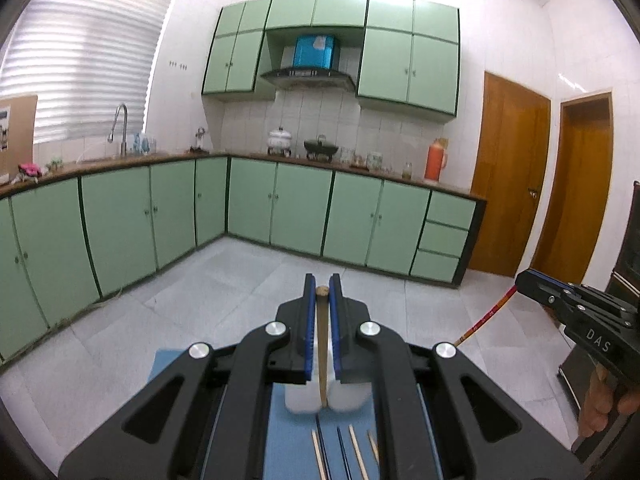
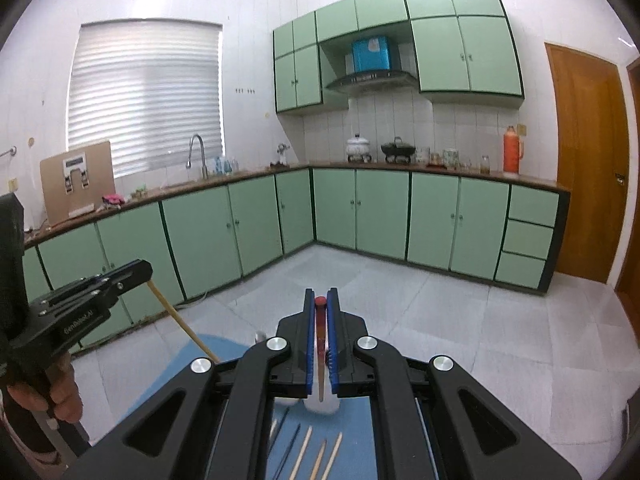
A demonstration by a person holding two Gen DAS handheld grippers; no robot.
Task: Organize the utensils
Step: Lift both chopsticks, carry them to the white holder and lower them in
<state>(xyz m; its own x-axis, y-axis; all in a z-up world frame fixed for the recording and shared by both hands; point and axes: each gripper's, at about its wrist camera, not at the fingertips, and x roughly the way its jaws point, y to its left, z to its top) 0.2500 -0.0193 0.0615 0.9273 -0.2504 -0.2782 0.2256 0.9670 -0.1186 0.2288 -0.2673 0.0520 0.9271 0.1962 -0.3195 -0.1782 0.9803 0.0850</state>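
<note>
In the left wrist view my left gripper [image 1: 322, 282] is shut on a pale wooden chopstick [image 1: 322, 344], whose end pokes out between the blue pads. The chopstick slants down toward a white container [image 1: 348, 400] on a blue mat [image 1: 288, 444]. At the far right, my right gripper [image 1: 525, 280] holds a red chopstick [image 1: 486, 318]. The right wrist view shows that right gripper [image 2: 320, 296] shut on the red chopstick [image 2: 320, 344] above the white container [image 2: 322, 407]. My left gripper [image 2: 143, 271] is at the left with the wooden chopstick [image 2: 182, 322]. Both are lifted off the mat.
Several loose chopsticks, pale [image 2: 301, 450] and dark [image 1: 323, 446], lie on the blue mat [image 2: 360, 432] below the grippers. Beyond is grey tiled floor [image 1: 240, 280], green kitchen cabinets [image 1: 300, 208] and a wooden door [image 1: 508, 176]. A hand [image 2: 60, 396] grips the left tool's handle.
</note>
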